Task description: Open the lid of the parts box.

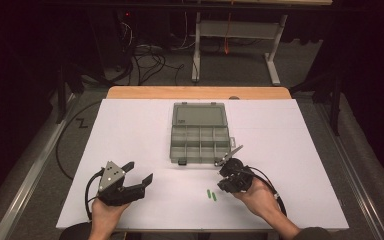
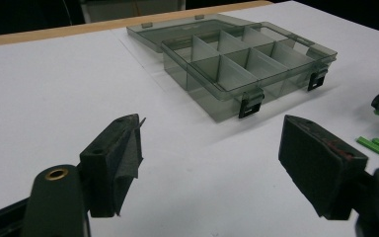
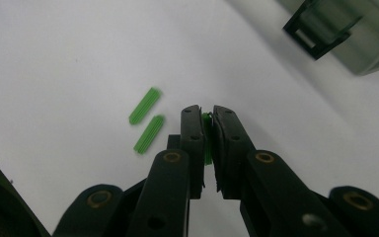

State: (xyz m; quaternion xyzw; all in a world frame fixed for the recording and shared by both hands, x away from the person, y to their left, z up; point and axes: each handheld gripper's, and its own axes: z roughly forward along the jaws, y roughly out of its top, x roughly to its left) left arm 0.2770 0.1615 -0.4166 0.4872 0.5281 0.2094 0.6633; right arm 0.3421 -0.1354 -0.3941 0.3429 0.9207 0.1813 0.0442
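A: How many green pegs am I looking at from here?

B: I'm counting three. Two loose green pegs [image 3: 147,122] are lying side by side on the white table [image 1: 130,130], and a third, the gripped green peg [image 3: 207,136], is sitting between the jaws of the right hand-held gripper [image 3: 206,112], which is clenching on it.

A: From the high view I'm making out just the pair [image 1: 212,194] on the table, near the right hand-held gripper [image 1: 228,155].

B: Right, I'm getting the pinched one from the right gripper view; from above it is too small to tell.

A: And the box?

B: I'm seeing one clear grey compartment box [image 1: 199,132], lid folded back, standing mid-table. The left gripper view is showing me its dividers [image 2: 237,54] and two black latches on the front wall.

A: The left hand-held gripper [image 2: 212,133]?

B: It's standing released, jaws wide apart with nothing between them, hovering over bare table well apart from the box.
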